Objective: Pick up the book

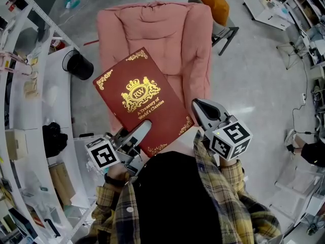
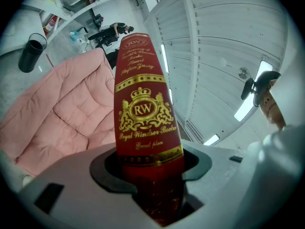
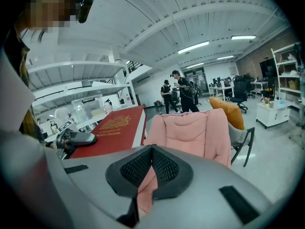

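Note:
A large dark red book with gold crest lettering is held up in the air over a pink armchair. My left gripper is shut on the book's near edge. In the left gripper view the book's spine rises from between the jaws of that gripper, which clamp it on both sides. My right gripper hovers just right of the book's near corner, apart from it. Its jaws are shut with nothing between them. From the right gripper view the book's cover and the left gripper lie to the left.
A black bin stands on the floor left of the armchair. White shelving with clutter runs along the left. A chair with an orange cushion is behind the armchair, a white cart beyond. Two people stand far off.

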{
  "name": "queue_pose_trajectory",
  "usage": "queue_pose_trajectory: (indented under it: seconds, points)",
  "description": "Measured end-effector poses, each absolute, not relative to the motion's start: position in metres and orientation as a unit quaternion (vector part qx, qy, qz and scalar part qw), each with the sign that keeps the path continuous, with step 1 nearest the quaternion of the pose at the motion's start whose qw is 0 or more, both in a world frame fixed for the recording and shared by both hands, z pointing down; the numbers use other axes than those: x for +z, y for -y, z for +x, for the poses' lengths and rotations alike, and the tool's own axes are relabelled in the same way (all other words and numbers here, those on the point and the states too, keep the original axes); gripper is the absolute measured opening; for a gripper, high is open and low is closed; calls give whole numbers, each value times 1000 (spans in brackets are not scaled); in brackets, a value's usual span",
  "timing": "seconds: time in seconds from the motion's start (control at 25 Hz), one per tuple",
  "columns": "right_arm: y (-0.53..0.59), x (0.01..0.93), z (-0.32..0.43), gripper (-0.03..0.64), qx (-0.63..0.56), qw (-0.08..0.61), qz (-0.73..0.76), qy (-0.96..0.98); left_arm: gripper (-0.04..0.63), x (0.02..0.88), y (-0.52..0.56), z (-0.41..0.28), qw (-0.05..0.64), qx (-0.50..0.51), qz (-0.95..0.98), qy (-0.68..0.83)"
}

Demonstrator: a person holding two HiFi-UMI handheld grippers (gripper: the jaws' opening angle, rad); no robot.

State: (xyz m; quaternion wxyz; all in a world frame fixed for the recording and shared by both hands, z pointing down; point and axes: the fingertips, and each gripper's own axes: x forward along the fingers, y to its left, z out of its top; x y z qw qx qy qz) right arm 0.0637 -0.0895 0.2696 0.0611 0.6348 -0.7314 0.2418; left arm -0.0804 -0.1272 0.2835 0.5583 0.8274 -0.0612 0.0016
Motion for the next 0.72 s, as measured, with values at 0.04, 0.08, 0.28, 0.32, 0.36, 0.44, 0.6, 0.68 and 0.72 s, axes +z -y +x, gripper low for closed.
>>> queue_pose_trajectory:
  seconds: [0.04,0.08,0.28,0.32,0.36,0.44,0.6,0.68,0.72]
  points:
    - [86,269,62,17,242,62,634,732,249,283,123,-81,558,1,827,61]
    - [83,269,61,17,242,62,634,732,249,283,120,-82,559,0,827,61]
    - [94,267,61,17,242,66,630,734,249,281,130,-80,561,0,825,59]
    - [92,267,60,17,242,67,630,735,249,281,128,-81,561,1,826,59]
    - [89,267,59,17,241,67,630,735,249,280,125,-82,561,1,826,58]
    - [79,267,54,17,240,66,631,735,250,280,115,-86,558,1,828,56]
    - [59,270,41,17,238,64,632,735,249,280,94,-98,554,2,831,52]
    - [54,270,38,17,238,64,632,735,249,280,89,-101,555,0,831,51]
    - [52,270,36,17,237,64,632,735,249,280,86,-103,555,0,830,51]
